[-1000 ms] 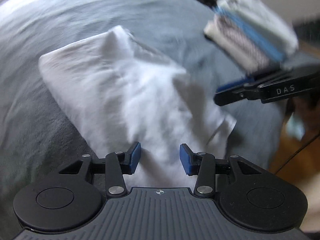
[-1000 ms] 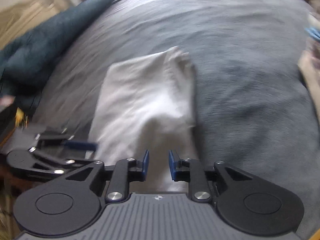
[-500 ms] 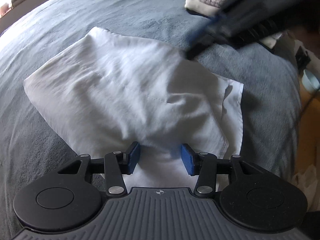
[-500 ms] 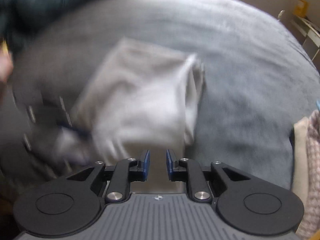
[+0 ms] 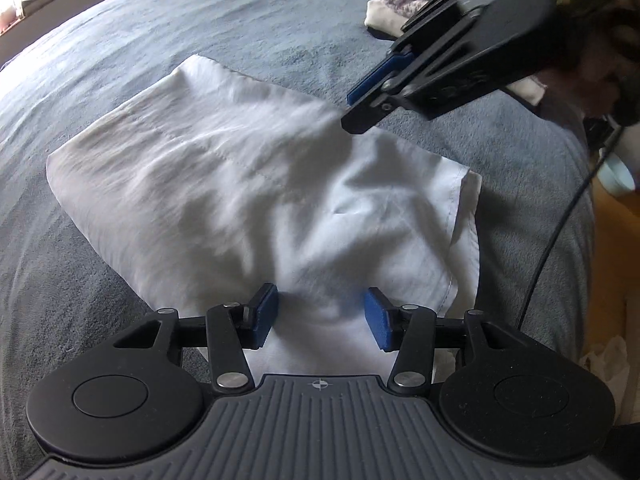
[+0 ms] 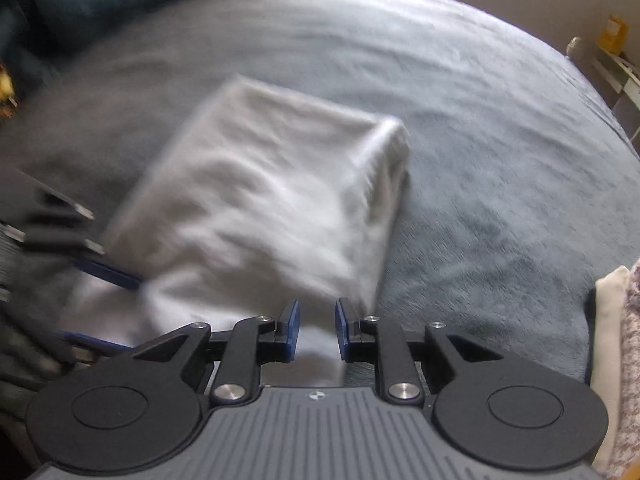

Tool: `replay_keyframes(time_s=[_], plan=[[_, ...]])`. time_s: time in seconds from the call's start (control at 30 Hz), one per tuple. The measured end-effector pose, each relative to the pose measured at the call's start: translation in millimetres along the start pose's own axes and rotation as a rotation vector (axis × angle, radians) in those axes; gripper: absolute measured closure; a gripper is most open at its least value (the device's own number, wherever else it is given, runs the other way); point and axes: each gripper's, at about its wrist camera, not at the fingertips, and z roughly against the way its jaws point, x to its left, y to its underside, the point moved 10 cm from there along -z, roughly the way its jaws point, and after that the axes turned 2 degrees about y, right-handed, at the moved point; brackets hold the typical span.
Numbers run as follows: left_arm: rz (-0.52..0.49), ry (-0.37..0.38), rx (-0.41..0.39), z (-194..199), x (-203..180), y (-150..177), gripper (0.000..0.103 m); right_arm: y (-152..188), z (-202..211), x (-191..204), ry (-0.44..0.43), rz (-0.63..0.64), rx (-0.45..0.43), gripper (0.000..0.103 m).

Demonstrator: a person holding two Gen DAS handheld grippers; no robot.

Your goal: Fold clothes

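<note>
The white garment (image 5: 256, 184) has swung squarer on the grey bedspread (image 5: 248, 28).

Soft window daylight, right-view motion blur

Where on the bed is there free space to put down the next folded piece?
Bare blanket lies beyond and to the right of the white garment in the right wrist view, up to the stack of folded clothes at the right edge. It is crowded at the garment's near edge, where both tools are.
</note>
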Motion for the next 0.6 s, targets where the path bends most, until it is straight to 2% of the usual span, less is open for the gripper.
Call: replay_keyframes(time_s=[0.1,0.2,0.27,0.3,0.37,0.47,0.6], plan=[[0.004,0.001,-0.002,-0.6,-0.8,-0.2,0.055,10.5,4.6,21.0,-0.044,0.07,0.005,0.082],[0.007,0.001,-0.004,-1.3,-1.6,-0.4,0.055,43.0,-21.2,16.2,0.005,0.122,0.104,0.082],[0.01,-0.006,-0.011,0.3,-1.4,-2.1,0.055,53.7,-25.5,0.0,0.011,0.043,0.112,0.084],[0.018,-0.014,-0.024,3.6,-0.4,-4.3,0.055,52.7,-20.1,-7.9,0.023,-0.006,0.105,0.084],[0.033,-0.022,-0.045,11.5,0.9,-7.8,0.055,51.3,-6.3,-19.4,0.074,-0.012,0.098,0.084],[0.027,-0.036,-0.081,30.1,1.3,-12.3,0.055,50.7,20.7,-26.8,0.101,-0.003,0.071,0.084],[0.036,0.004,-0.118,48.0,-6.6,-17.3,0.055,46.7,43.5,-18.3,0.069,0.01,0.015,0.084]])
